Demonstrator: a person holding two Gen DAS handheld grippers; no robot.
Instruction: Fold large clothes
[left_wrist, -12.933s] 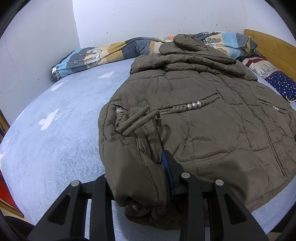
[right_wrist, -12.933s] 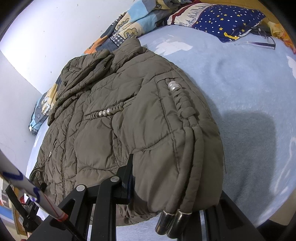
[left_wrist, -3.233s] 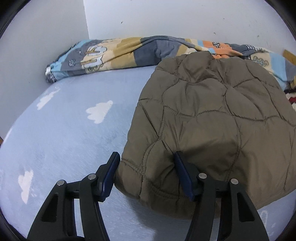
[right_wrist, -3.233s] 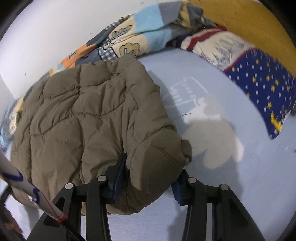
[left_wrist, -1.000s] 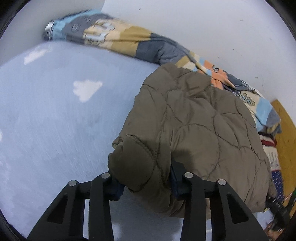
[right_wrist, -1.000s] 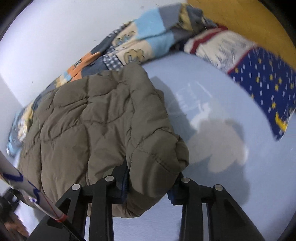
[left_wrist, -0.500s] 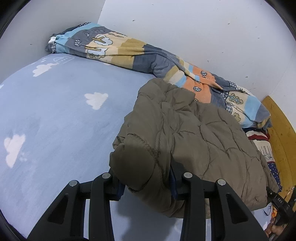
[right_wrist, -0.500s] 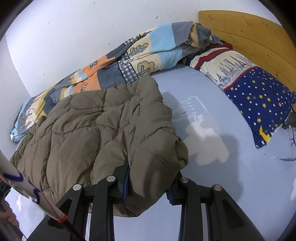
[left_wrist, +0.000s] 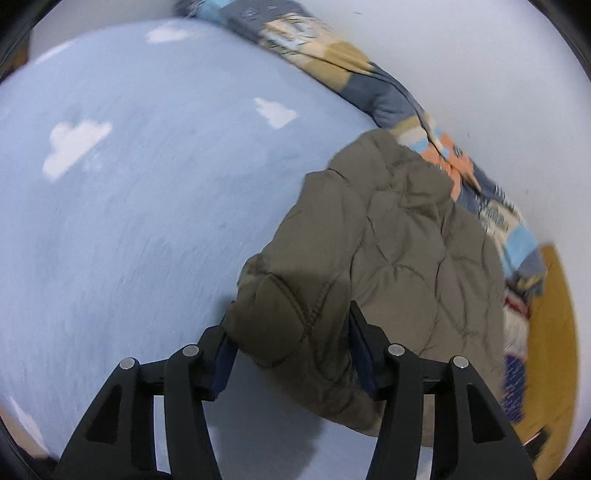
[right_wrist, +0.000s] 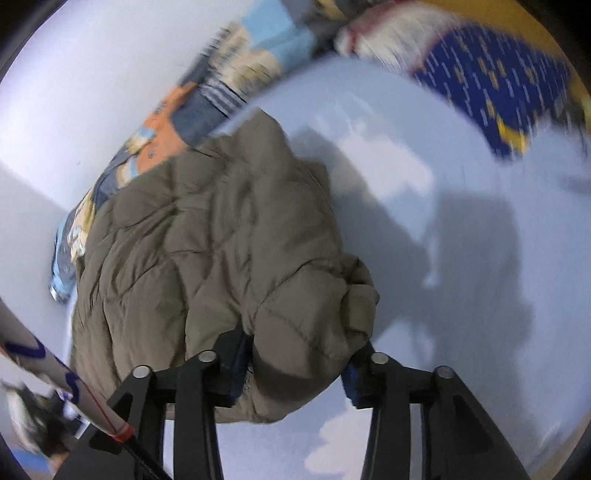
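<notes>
Left gripper (left_wrist: 290, 334): its two black fingers pinch a thick padded corner of the quilted jacket (left_wrist: 391, 266); the corner fills the gap between the blue pads and bulges over them toward 12 o'clock.
Right gripper (right_wrist: 299, 350): clamped on another puffy corner of the same quilted jacket (right_wrist: 207, 236), which swells out of the jaws and overhangs the right finger at about 2 o'clock.
Quilted jacket, left wrist view: olive-brown, folded into a bulky bundle, running from the fingers up toward 1 o'clock across the bed; its far edge touches the striped blanket.
Quilted jacket, right wrist view: spreads from the fingers toward 11 o'clock, with diamond stitching showing on top.
Bed sheet (left_wrist: 140, 206): light blue with white cloud shapes, filling the left wrist view from 8 to 12 o'clock; the jacket's lower edge hangs just over it near the fingers.
Striped blanket (left_wrist: 351, 70): a bunched, patterned roll in blue, tan, grey and orange along the white wall (left_wrist: 480, 66), running from 12 toward 3 o'clock.
Star pillow (right_wrist: 495, 85): dark blue with yellow marks, at 1 to 2 o'clock in the right wrist view, well apart from the jacket; blurred.
Headboard (left_wrist: 554, 332): yellow wood at 3 to 4 o'clock in the left wrist view.
Shadow: a dark patch on the sheet at 3 o'clock of the right gripper.
</notes>
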